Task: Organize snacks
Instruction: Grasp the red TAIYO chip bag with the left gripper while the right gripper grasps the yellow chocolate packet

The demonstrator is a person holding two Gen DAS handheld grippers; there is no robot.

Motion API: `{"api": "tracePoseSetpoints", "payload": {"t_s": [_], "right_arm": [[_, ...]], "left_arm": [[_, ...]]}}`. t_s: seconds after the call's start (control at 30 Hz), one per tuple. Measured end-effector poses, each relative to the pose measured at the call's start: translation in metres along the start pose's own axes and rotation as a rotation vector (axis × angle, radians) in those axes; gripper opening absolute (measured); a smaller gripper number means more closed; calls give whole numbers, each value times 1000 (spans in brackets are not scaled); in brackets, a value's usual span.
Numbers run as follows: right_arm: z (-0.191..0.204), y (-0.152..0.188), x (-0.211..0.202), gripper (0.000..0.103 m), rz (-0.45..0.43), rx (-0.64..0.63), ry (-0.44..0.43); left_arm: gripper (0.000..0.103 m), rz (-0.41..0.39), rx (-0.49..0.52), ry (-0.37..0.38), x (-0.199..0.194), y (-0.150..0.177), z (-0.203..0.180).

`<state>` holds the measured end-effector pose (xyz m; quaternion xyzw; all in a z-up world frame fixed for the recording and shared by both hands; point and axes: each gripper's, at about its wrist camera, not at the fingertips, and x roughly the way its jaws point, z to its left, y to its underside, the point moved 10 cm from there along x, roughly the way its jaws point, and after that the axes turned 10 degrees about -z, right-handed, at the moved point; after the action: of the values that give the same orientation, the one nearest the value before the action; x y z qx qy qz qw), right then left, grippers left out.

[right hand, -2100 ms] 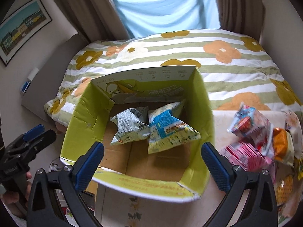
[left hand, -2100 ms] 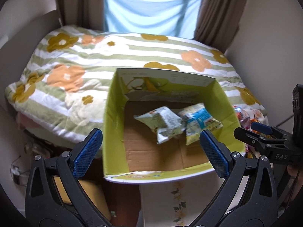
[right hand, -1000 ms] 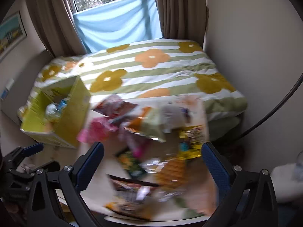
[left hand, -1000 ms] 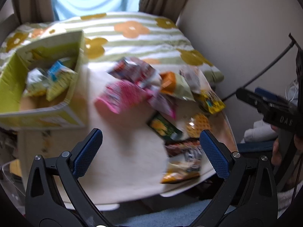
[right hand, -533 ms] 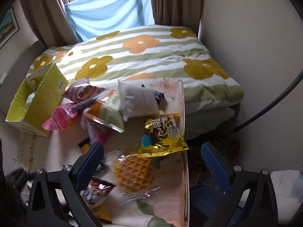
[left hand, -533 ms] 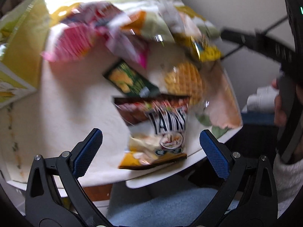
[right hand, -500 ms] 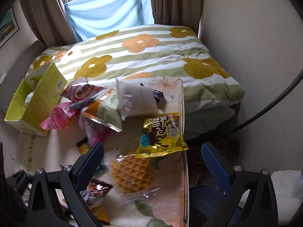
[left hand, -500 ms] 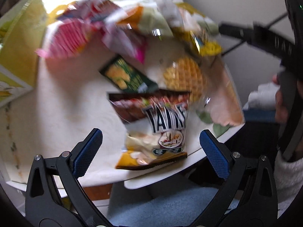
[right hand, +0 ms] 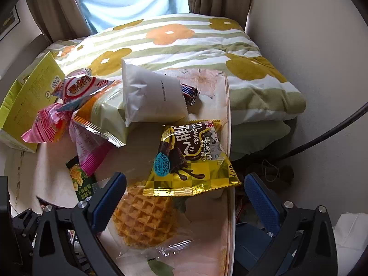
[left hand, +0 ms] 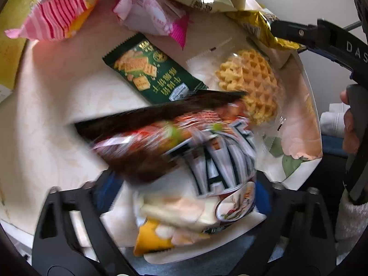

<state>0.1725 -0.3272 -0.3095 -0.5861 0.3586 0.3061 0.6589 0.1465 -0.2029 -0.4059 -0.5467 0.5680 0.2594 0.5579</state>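
Observation:
A dark chip bag (left hand: 207,161) with big white letters lies at the near edge of the pale table (left hand: 57,115). My left gripper (left hand: 184,191) points down over it and its jaws are closing, with the blurred, bulging bag between the pads. Beyond it lie a green cracker pack (left hand: 149,73) and a wrapped waffle (left hand: 250,85). My right gripper (right hand: 184,184) hangs open above the waffle (right hand: 145,220) and a yellow chocolate pack (right hand: 191,158), holding nothing.
More snacks are piled further back: a white pouch (right hand: 151,96), a pink striped bag (right hand: 43,126) and a red-and-white bag (right hand: 78,87). A yellow-green box (right hand: 25,99) stands at the table's left end. A floral bed (right hand: 184,36) lies behind, and a black cable (right hand: 322,138) to the right.
Both grippers swung from the box to the snack pile and dropped toward the table. The left jaws narrowed around the chip bag, which now bulges and blurs. The right jaws stay wide.

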Motion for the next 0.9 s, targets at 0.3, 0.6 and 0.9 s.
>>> {"api": "tracePoseSetpoints", "payload": {"t_s": [0.3, 0.6, 0.9], "right_arm": [[2, -6, 17, 102, 8, -79, 27], [2, -14, 32, 102, 8, -115, 52], [-2, -10, 48, 72, 25, -187, 130]], "left_arm": [[70, -9, -14, 18, -7, -1, 9], [67, -15, -25, 30, -20, -10, -1], [66, -32, -61, 13, -38, -9, 21]]}}
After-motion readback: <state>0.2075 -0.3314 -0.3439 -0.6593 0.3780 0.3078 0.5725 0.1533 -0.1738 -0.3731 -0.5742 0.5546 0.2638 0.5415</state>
